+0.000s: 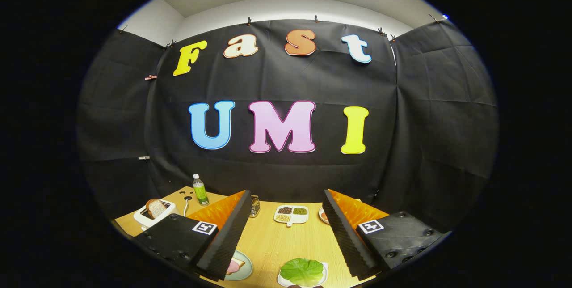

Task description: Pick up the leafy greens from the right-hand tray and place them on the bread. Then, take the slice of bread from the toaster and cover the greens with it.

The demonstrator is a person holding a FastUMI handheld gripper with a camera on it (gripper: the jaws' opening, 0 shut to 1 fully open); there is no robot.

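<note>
Here the gripper (286, 234) hangs above the wooden table (272, 239), its fingers spread wide and holding nothing.

The leafy greens (302, 271) lie on a white tray (325, 274) near and between the fingers, toward the right one. A plate (245, 270) with bread (234, 265) sits by the left finger. On the far left, a slice of bread (156, 208) stands upright in the white toaster (154, 218), with a green bottle (200, 190) beyond. A divided dish (291, 214) of beans lies far ahead.

We see a table (286, 239) of smooth light wood, a matt black cloth wall (438, 122), a glossy plastic bottle (200, 190), and ribbed matt pads (340, 230) on the open claw (286, 234).
</note>
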